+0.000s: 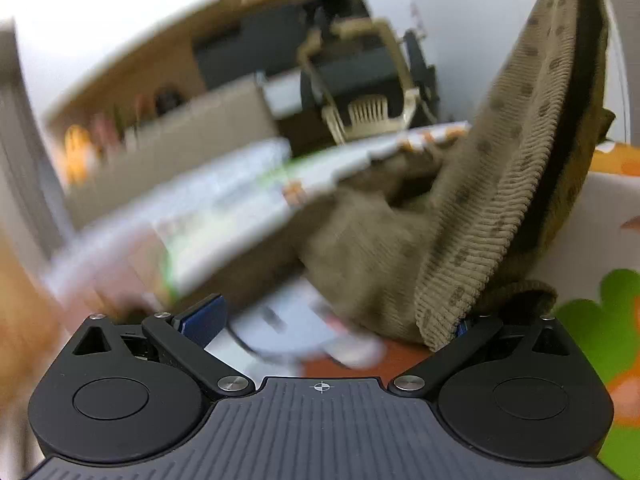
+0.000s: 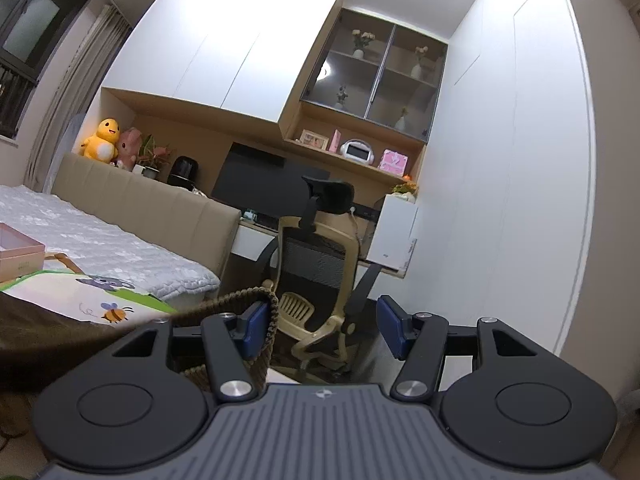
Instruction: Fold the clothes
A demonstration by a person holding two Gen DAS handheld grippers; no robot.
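Observation:
A brown ribbed knit garment (image 1: 492, 184) with darker spots hangs and bunches in the left wrist view, its ribbed hem draped over the right finger of my left gripper (image 1: 332, 320). The jaws stand wide apart; the view is motion-blurred. In the right wrist view the same garment (image 2: 248, 300) stretches from the left, its ribbed edge looped over the left blue pad (image 2: 256, 326) of my right gripper (image 2: 324, 326). Those jaws stand open with a wide gap; the cloth hangs on one finger only.
A bed (image 2: 100, 236) with a grey quilt, a cartoon play mat (image 2: 92, 296) and a pink box (image 2: 18, 252) lies at left. A beige office chair (image 2: 320, 264), desk and monitor (image 2: 256, 188) stand ahead. White wardrobe doors (image 2: 500, 160) run along the right.

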